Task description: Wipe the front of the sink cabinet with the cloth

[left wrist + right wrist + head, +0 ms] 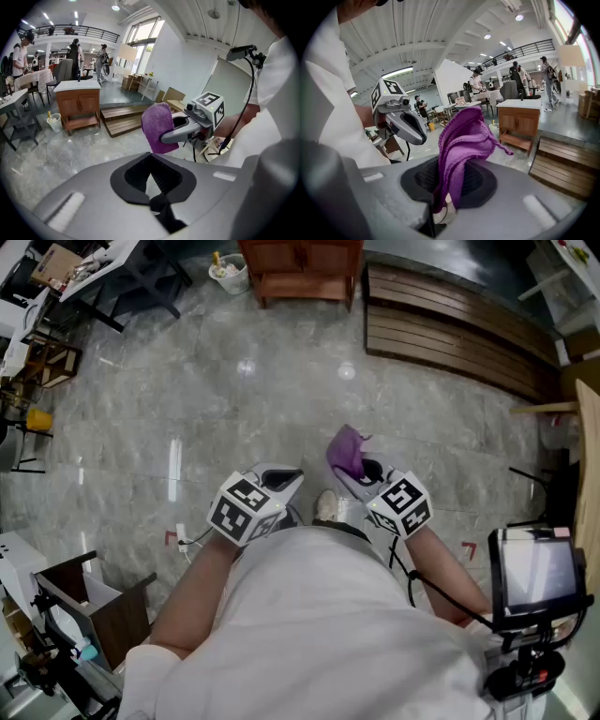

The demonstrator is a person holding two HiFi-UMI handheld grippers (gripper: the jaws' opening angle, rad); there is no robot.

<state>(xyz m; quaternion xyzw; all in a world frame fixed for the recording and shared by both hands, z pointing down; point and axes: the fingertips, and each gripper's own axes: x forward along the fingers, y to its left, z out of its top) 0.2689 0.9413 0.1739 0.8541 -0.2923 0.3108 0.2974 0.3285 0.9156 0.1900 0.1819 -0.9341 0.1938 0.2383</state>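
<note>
A purple cloth (347,452) sticks up out of my right gripper (362,471), which is shut on it; in the right gripper view the cloth (461,145) fills the gap between the jaws of that gripper (449,190). My left gripper (285,478) is held beside it near the person's waist, jaws together with nothing between them (153,177). The sink cabinet (302,268), wooden with a white top, stands far off across the floor, also seen as the cabinet (78,105) in the left gripper view and the cabinet (519,123) in the right gripper view.
A slatted wooden platform (452,330) lies right of the cabinet, and a white bucket (228,274) stands at its left. Tables and chairs (56,287) crowd the far left. A dark box (105,613) is near left, a screen on a stand (536,570) near right.
</note>
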